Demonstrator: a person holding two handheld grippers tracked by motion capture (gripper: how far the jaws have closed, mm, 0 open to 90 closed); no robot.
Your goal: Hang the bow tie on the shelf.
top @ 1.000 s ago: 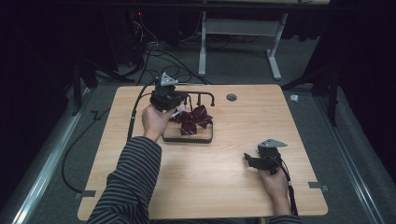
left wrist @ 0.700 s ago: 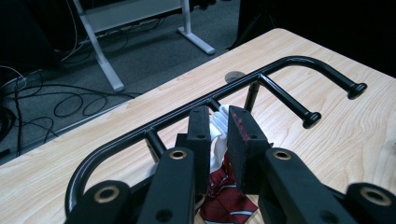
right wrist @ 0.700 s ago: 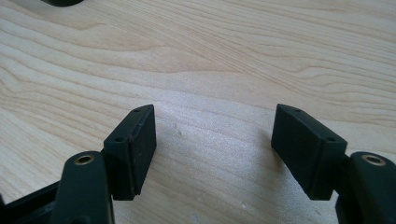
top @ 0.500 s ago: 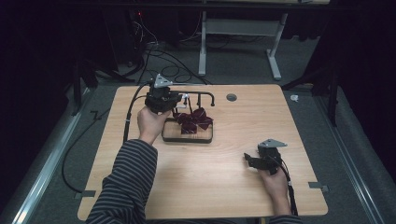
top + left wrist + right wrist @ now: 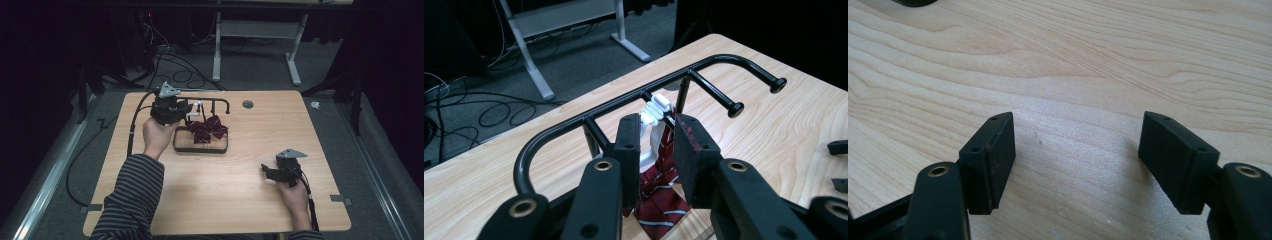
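A black metal rack (image 5: 215,101) stands on a dark-rimmed wooden base (image 5: 200,148) at the back middle of the table. A dark red striped tie (image 5: 205,127) hangs in a bunch from a white clip (image 5: 656,107) on the rack's bar (image 5: 624,100). My left gripper (image 5: 187,111) is at the rack's left end. Its jaws (image 5: 657,122) stand a narrow gap apart on either side of the clip and the tie (image 5: 659,200), and I see no grip on them. My right gripper (image 5: 266,172) rests low at the table's front right, jaws wide open over bare wood (image 5: 1078,125).
A round grommet (image 5: 247,104) is set in the tabletop to the right of the rack. Cables (image 5: 170,55) and a desk frame (image 5: 255,30) lie on the floor behind the table. The left gripper's cable (image 5: 132,130) runs off the table's left side.
My left gripper has drawn back a little to the left, away from the tie. The right gripper has stayed put.
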